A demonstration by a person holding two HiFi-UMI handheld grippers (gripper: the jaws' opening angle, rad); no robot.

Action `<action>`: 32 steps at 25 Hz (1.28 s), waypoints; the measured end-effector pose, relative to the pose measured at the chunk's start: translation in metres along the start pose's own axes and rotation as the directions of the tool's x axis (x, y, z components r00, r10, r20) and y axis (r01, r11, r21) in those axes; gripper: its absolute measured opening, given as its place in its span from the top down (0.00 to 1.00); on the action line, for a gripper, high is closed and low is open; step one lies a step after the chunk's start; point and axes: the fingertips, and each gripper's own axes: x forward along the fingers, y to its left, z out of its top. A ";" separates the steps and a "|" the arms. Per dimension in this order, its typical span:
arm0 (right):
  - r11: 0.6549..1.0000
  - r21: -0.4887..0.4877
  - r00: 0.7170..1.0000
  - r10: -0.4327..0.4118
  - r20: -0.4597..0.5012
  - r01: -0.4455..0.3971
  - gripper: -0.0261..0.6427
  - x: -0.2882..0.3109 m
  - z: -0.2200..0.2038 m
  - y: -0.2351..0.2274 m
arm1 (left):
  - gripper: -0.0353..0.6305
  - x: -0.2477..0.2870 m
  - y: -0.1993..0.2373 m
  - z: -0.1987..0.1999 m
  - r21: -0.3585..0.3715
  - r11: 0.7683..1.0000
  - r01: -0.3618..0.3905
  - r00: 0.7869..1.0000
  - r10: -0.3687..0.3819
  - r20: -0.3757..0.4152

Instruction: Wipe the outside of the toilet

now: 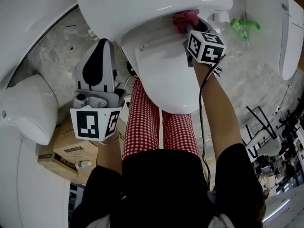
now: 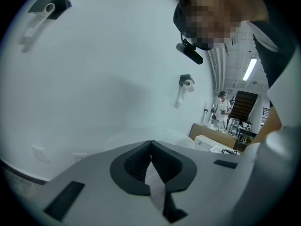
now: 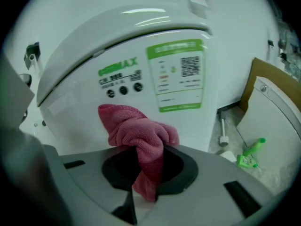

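The toilet (image 1: 164,87) is filling the middle of the head view, its white shell bulging outward. The left gripper (image 1: 103,42) is hanging to the left of the toilet, apart from it and pointing up. Its own view is showing the jaws pressed together with nothing between them, and only a pale wall (image 2: 94,79) beyond.

The right gripper (image 3: 149,168) is reaching up to the toilet's right flank, and its jaws are pinching a pink cloth (image 3: 137,132) tight. The bunched top of the cloth is bulging out past the jaws. It seems to be resting against the toilet's side just below a green-edged label (image 3: 181,74), though the contact is hard to confirm. A green bottle (image 3: 251,150) is lying to the right of the toilet, well apart from it.
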 end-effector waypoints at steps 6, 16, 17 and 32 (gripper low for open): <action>0.996 0.057 0.998 -0.070 0.001 0.070 0.84 -0.008 0.003 -0.045 | 0.93 0.003 -0.010 -0.001 0.007 1.000 0.006 1.000 -0.006 -0.003; 0.996 0.054 0.997 -0.067 0.037 0.065 0.84 -0.013 0.003 -0.067 | 0.93 0.003 -0.029 -0.007 0.028 1.000 -0.007 1.000 0.007 -0.017; 0.997 0.064 0.997 -0.054 0.060 0.050 0.84 -0.014 0.003 -0.067 | 0.93 0.003 -0.032 -0.007 0.030 1.000 -0.009 1.000 0.009 -0.016; 0.972 -0.144 0.878 0.231 0.420 -0.187 0.84 -0.190 0.064 -0.044 | 0.93 -0.003 -0.133 0.024 0.104 0.994 0.026 0.996 -0.034 0.080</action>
